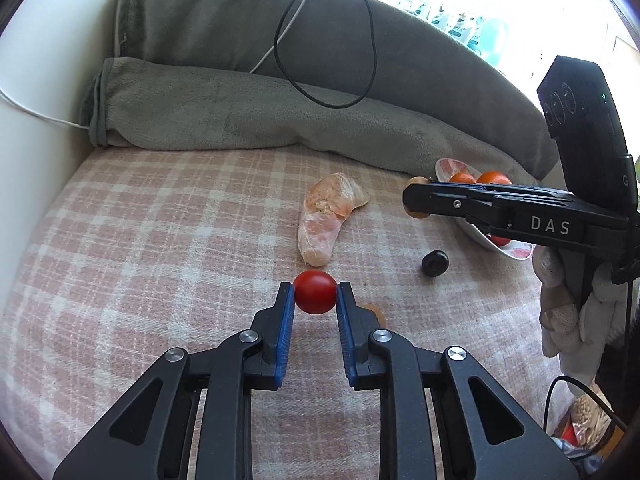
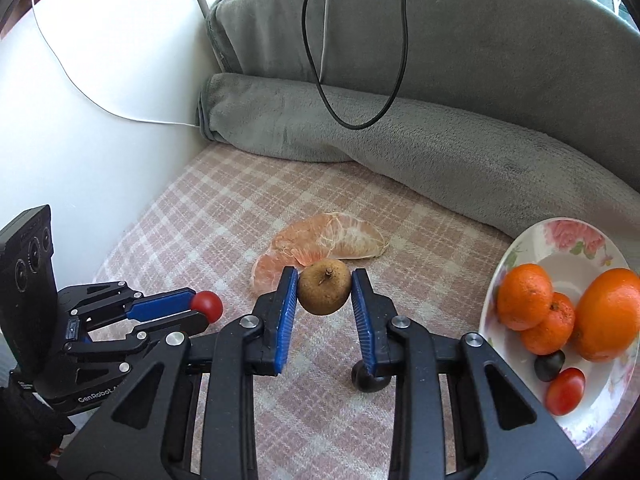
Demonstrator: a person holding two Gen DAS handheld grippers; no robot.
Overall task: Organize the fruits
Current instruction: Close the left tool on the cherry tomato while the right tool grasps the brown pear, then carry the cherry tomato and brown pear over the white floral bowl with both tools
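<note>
My left gripper (image 1: 315,294) is shut on a red cherry tomato (image 1: 315,297), held just above the plaid blanket; it also shows in the right wrist view (image 2: 207,305). My right gripper (image 2: 325,286) is shut on a small brown round fruit (image 2: 324,286); in the left wrist view the gripper (image 1: 416,200) hangs beside the plate. A floral plate (image 2: 520,248) at the right holds three oranges (image 2: 524,296), a dark fruit (image 2: 549,365) and a red tomato (image 2: 565,391). A peeled pomelo segment (image 1: 326,216) lies mid-blanket. A dark fruit (image 1: 435,263) lies loose near the plate.
A grey rolled blanket (image 1: 248,112) and a cushion line the back, with a black cable (image 1: 320,40) looping over them. A white wall (image 2: 100,120) bounds the left. A small brown fruit (image 1: 378,314) peeks out behind my left gripper's right finger.
</note>
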